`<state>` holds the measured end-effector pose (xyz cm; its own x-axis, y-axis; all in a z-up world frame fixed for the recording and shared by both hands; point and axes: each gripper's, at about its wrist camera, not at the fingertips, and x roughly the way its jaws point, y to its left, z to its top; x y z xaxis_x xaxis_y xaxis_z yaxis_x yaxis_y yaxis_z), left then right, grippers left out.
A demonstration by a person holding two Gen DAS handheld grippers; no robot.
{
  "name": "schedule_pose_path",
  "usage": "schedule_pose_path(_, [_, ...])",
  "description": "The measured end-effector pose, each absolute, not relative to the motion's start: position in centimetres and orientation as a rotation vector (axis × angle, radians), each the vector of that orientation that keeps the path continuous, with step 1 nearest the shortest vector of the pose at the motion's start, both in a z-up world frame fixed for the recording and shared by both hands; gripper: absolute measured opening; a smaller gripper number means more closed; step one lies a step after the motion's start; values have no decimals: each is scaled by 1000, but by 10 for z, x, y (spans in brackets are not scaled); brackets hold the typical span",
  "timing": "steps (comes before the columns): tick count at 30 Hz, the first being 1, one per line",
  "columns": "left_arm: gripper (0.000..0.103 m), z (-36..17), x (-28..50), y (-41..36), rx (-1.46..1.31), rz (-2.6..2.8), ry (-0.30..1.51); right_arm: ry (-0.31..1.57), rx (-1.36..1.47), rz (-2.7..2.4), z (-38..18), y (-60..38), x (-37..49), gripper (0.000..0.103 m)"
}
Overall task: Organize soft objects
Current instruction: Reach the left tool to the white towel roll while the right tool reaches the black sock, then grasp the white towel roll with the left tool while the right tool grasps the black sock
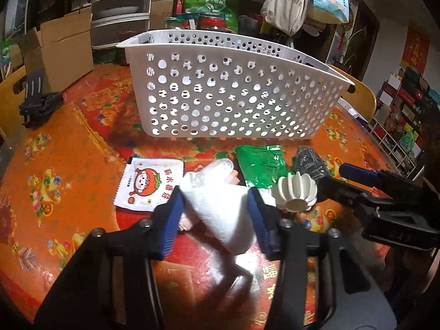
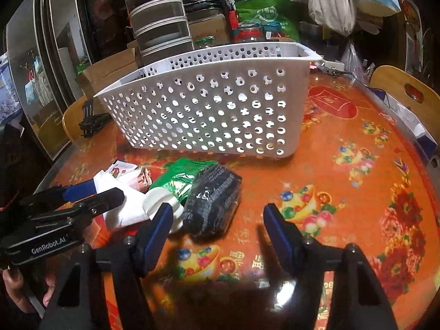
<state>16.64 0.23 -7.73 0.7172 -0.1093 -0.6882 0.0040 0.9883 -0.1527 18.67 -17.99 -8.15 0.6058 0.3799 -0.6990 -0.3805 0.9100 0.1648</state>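
Left wrist view: desk (image 1: 68, 143), orange floral cover. White perforated basket (image 1: 233, 96) behind the items. Left tool (image 1: 216, 214) clamps white folded cloth (image 1: 220, 206). Right tool (image 2: 218, 225), jaws apart, holds nothing; left tool's body reads "GenRobot.AI". Tomato-cartoon sachet (image 1: 148, 184) beside the cloth.

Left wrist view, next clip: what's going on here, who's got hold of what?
A person is sorting soft things on a table with a flowered orange cloth. The left gripper has its jaws closed on a white rolled cloth, just above the table. The right gripper is open and holds nothing, beside a dark knitted bundle. A green packet, a white sachet and a white ribbed piece lie nearby. The white basket stands behind them.
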Motion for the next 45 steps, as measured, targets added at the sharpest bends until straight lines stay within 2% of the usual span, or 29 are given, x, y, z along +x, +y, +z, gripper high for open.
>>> schedule_pose_path(4, [23, -77, 160, 11, -166, -75, 747, 813, -4, 435, -81, -176, 192, 66])
schedule_pose_path(13, [17, -70, 146, 13, -164, -111, 682, 808, 25, 419, -77, -183, 197, 64])
schedule_pose_path(16, [15, -67, 140, 11, -154, -124, 657, 822, 31, 404, -78, -186, 201, 57])
schedule_pose_path(26, [15, -65, 136, 10, -152, -129, 646, 855, 31, 429, -85, -173, 209, 52])
schedule_pose_path(28, [15, -65, 137, 10, -151, -128, 648, 870, 29, 437, -90, -170, 210, 48])
schedule_pose_path(45, [15, -58, 126, 13, -157, -123, 588, 759, -28, 414, -70, -177, 185, 45])
